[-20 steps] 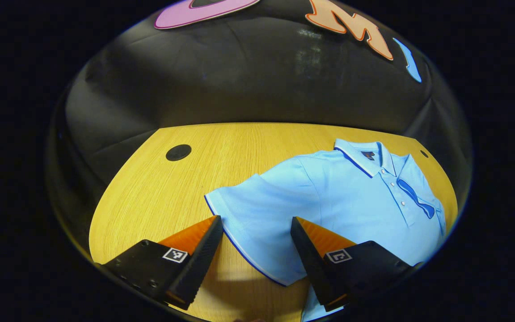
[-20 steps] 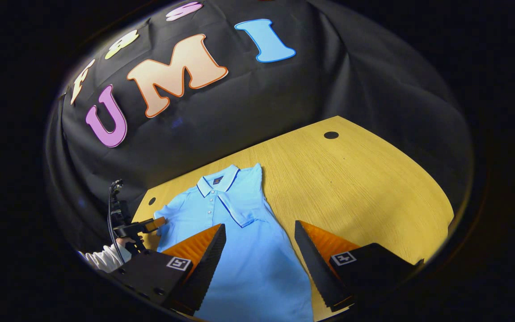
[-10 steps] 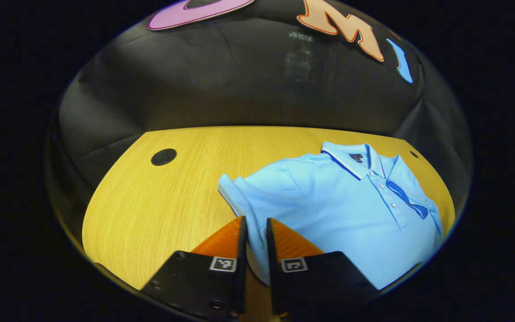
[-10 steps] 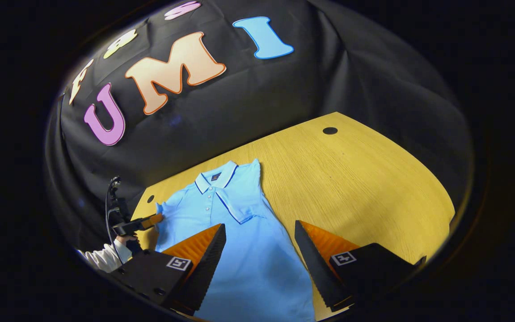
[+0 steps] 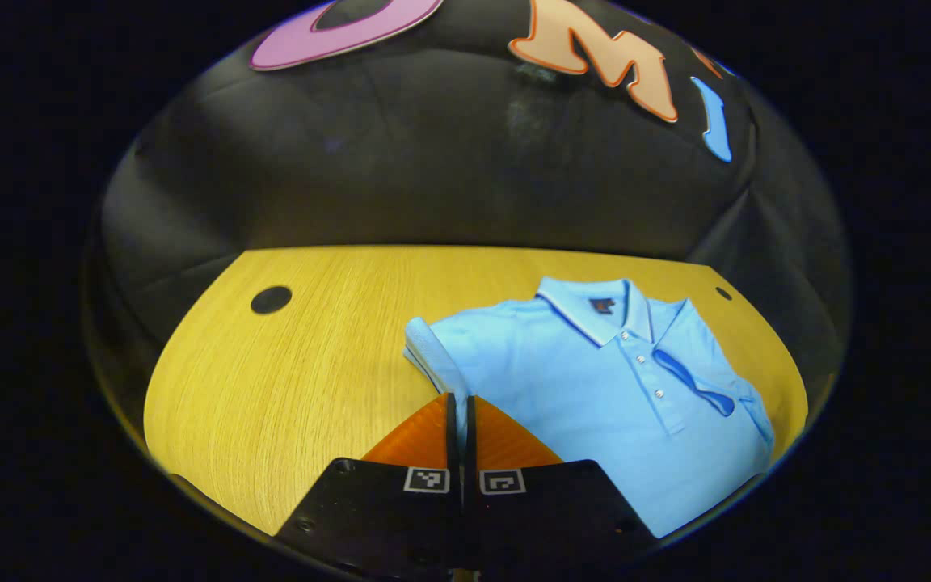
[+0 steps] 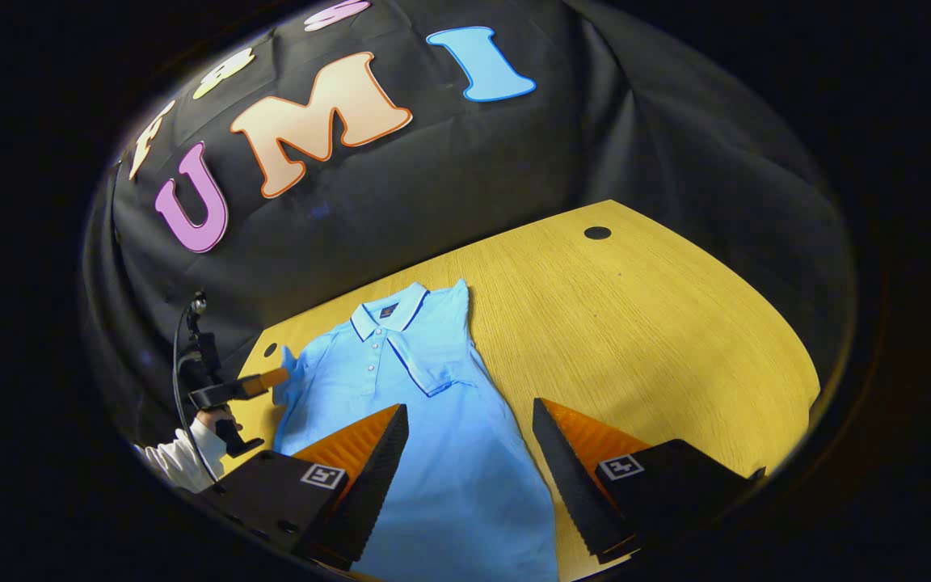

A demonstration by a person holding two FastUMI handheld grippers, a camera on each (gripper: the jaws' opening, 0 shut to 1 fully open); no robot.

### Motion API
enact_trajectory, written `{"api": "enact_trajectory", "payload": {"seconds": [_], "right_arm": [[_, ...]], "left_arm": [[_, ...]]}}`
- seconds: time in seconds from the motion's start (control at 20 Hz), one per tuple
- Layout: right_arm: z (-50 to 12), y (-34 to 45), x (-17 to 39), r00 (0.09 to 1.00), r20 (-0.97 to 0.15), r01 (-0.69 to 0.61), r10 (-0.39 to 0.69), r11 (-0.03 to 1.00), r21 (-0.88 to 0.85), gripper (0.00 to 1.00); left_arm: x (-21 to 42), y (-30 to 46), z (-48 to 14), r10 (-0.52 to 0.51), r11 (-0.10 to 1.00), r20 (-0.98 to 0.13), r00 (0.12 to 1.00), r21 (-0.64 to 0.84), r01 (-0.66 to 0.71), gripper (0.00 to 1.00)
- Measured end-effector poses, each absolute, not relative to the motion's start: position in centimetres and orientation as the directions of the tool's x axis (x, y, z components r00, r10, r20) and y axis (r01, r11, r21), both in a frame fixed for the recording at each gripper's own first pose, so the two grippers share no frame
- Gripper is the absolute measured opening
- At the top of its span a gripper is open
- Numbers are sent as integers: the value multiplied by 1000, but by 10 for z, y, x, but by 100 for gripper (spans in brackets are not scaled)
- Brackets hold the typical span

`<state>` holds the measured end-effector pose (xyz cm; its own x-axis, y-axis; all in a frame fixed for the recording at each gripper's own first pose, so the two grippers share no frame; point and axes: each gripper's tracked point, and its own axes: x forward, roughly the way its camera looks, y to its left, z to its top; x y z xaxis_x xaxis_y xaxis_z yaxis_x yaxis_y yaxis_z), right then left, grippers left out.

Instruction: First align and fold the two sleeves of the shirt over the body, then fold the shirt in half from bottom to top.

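Black cloth hangs behind a yellow wooden table (image 5: pixel 288 380), and the blue shirt (image 5: pixel 595 388) lies flat on it, collar toward the wall. A second ago my left gripper (image 5: pixel 457 416) stood wide open around the edge of the near sleeve (image 5: pixel 429 356); now its fingers have closed together on that edge, and the sleeve has bunched up and risen off the wood. From the right gripper view the left gripper (image 6: pixel 259 384) shows at the shirt's side with the sleeve tip lifted. The other sleeve (image 6: pixel 433 376) already lies folded across the chest. My right gripper (image 6: pixel 469 436) hovers spread wide above the lower body of the shirt, holding nothing. I judge the second sleeve fold is starting: next I carry this sleeve inward over the body.
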<state>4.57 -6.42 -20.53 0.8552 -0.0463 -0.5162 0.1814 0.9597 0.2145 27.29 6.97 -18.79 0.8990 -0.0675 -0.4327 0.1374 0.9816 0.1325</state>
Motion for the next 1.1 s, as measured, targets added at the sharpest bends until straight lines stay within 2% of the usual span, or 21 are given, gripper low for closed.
{"api": "enact_trajectory", "payload": {"seconds": [0.1,0.4,0.5,0.65,0.7,0.85,1.1], "right_arm": [[-205,-67,44,856,-515,173,-44,963,207,97],[-207,-76,33,864,-501,167,-54,969,184,97],[-208,-78,25,868,-493,175,-65,968,182,97],[-214,-78,7,871,-486,191,-78,964,187,98],[-219,-77,0,872,-484,192,-80,963,187,97],[-234,-73,-20,871,-486,179,-73,968,175,97],[-257,-60,-65,858,-513,92,-7,986,140,97]], "left_arm": [[278,31,-175,-111,965,-407,907,175,197,0],[268,-62,-218,-217,927,-515,829,156,340,2],[255,-84,-217,-274,922,-503,819,106,373,29],[233,-81,-212,-254,921,-475,843,148,361,96],[220,-78,-211,-249,922,-471,846,152,356,94],[175,-65,-206,-230,938,-465,855,128,321,96],[81,-27,-207,-111,969,-454,884,150,198,96]]}}
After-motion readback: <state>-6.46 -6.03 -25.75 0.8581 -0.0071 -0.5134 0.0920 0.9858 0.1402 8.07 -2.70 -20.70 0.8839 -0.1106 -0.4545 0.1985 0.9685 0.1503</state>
